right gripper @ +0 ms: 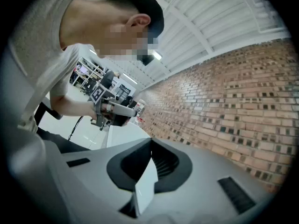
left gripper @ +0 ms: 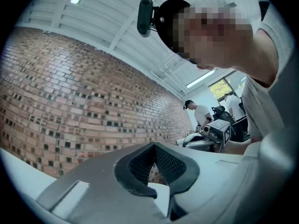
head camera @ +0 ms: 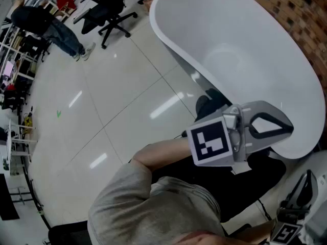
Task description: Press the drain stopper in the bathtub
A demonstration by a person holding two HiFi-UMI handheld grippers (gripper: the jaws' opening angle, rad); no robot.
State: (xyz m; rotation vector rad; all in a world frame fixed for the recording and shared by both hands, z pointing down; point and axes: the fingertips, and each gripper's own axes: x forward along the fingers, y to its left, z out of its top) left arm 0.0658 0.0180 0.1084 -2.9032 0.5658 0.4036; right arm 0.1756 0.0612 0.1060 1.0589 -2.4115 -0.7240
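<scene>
The white bathtub fills the upper right of the head view, and I cannot make out its drain stopper anywhere inside. My left gripper hovers over the tub's near rim with its jaws closed into a loop and nothing between them. In its own view the left gripper points up at the brick wall, tips touching. My right gripper sits low at the bottom right corner, outside the tub. The right gripper also shows its tips together and empty.
A brick wall runs behind the tub. The glossy tiled floor spreads to the left. Black office chairs and a standing person are at the far top left, beside shelving.
</scene>
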